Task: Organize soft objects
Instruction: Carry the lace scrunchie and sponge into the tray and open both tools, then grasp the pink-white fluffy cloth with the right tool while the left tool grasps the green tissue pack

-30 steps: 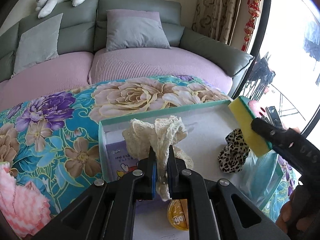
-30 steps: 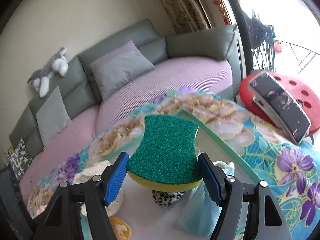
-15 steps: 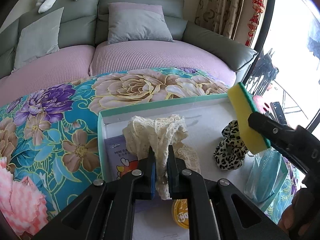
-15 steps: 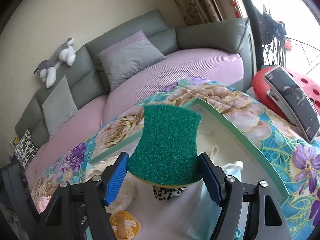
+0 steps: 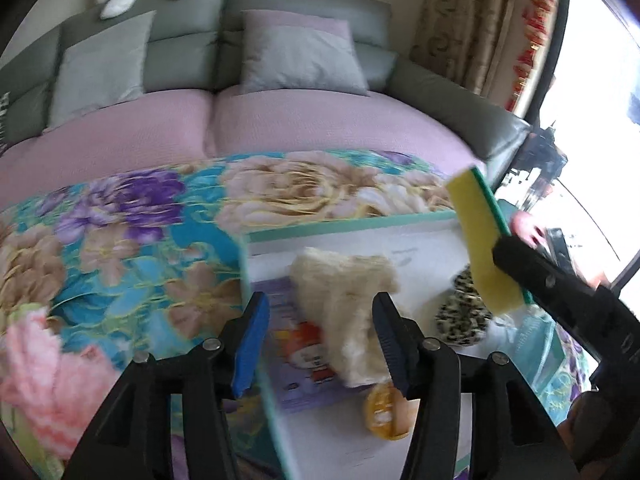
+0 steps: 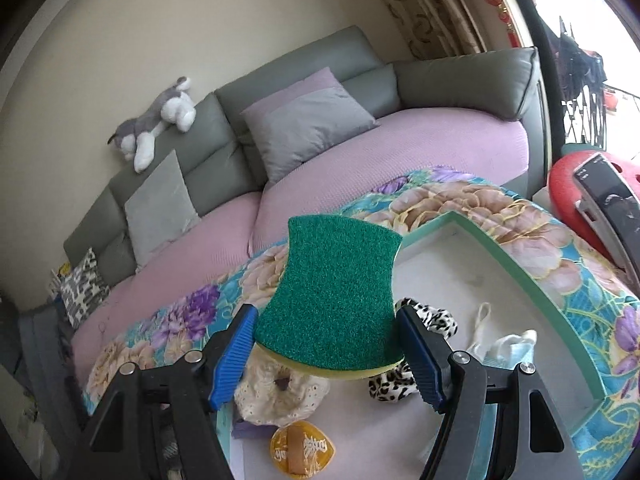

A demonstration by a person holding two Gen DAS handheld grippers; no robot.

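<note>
My left gripper (image 5: 320,320) hovers over the left end of a teal-rimmed white box (image 5: 348,228). Its jaws are opening. A cream lace scrunchie (image 5: 344,312) sits blurred between them and the pads do not press on it. From the right wrist view the lace scrunchie (image 6: 280,392) rests on the box floor. My right gripper (image 6: 326,344) is shut on a green and yellow sponge (image 6: 332,292) above the box. The same sponge (image 5: 480,248) shows edge-on at the right of the left wrist view. A leopard-print scrunchie (image 6: 428,320) lies under it.
The box (image 6: 500,256) also holds a blue face mask (image 6: 508,348), a round yellow packet (image 6: 298,448) and a purple booklet (image 5: 296,320). It stands on a floral cloth (image 5: 120,248) before a sofa (image 5: 320,120). A red stool (image 6: 568,176) stands at the right.
The left jaws have spread apart and let go of the lace scrunchie, which has dropped lower into the box. The right gripper keeps its hold on the sponge and has shifted slightly.
</note>
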